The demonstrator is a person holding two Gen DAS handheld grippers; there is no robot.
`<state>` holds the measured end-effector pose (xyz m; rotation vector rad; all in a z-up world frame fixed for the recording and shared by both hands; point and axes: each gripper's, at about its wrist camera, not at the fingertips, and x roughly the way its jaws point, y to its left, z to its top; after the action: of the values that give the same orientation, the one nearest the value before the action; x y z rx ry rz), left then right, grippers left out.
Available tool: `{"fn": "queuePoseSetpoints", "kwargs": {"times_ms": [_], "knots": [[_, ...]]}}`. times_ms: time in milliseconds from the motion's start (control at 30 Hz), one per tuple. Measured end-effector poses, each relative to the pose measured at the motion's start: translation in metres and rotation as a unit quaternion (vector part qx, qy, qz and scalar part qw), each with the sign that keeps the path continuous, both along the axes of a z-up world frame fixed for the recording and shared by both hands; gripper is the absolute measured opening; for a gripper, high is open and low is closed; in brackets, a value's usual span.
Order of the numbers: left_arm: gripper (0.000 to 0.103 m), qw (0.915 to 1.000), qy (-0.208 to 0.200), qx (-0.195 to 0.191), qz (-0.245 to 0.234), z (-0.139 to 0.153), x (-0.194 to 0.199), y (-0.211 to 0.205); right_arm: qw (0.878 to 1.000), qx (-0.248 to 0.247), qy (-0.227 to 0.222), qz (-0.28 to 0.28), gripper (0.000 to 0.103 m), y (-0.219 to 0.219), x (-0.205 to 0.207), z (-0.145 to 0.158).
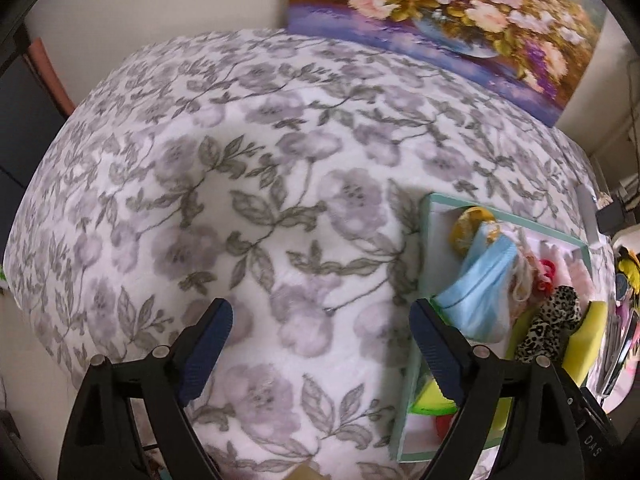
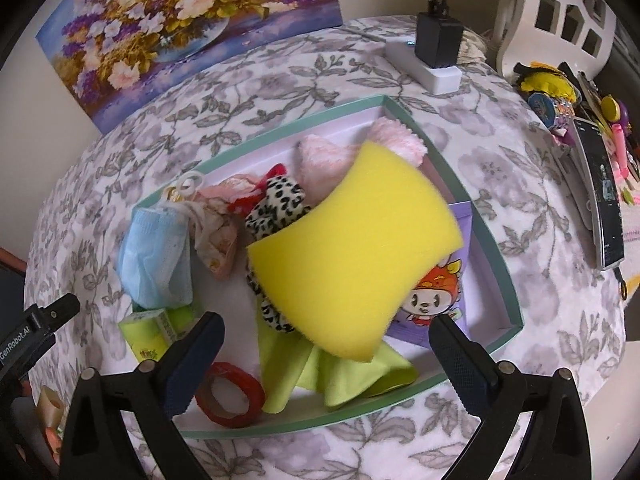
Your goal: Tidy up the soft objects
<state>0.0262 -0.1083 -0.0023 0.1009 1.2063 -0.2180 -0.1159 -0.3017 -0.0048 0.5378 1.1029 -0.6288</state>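
From the left wrist camera, the left gripper (image 1: pixel 320 344) hangs over the floral blanket (image 1: pixel 240 184), its fingers spread wide with nothing between them. The green-rimmed box (image 1: pixel 430 208) sits to the gripper's right; the right finger overlaps the box's near wall. Inside it, a blue face mask (image 1: pixel 480 280) drapes toward that wall and a leopard-print scrunchie (image 1: pixel 552 324) lies beyond it. The box's far side is cut off by the frame edge, and its small contents blur together.

From the right wrist camera, the right gripper (image 2: pixel 326 356) hovers above the box (image 2: pixel 496 248), fingers apart and empty. The yellow sponge (image 2: pixel 352 248) lies in the middle of the box, hiding part of the scrunchie (image 2: pixel 276 200), a purple cartoon packet (image 2: pixel 436 300) and a lime cloth (image 2: pixel 336 376). The mask (image 2: pixel 154 256) rests at the box's left end, a red tape ring (image 2: pixel 230 396) at its near wall.
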Motion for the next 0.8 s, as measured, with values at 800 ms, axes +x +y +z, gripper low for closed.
{"fn": "queuePoseSetpoints", "kwargs": {"times_ms": [800], "knots": [[0.09,0.9977,0.005,0.055,-0.04,-0.003,-0.038,0.07,0.995,-0.041,0.018,0.085,0.103,0.076,-0.011,0.013]]}}
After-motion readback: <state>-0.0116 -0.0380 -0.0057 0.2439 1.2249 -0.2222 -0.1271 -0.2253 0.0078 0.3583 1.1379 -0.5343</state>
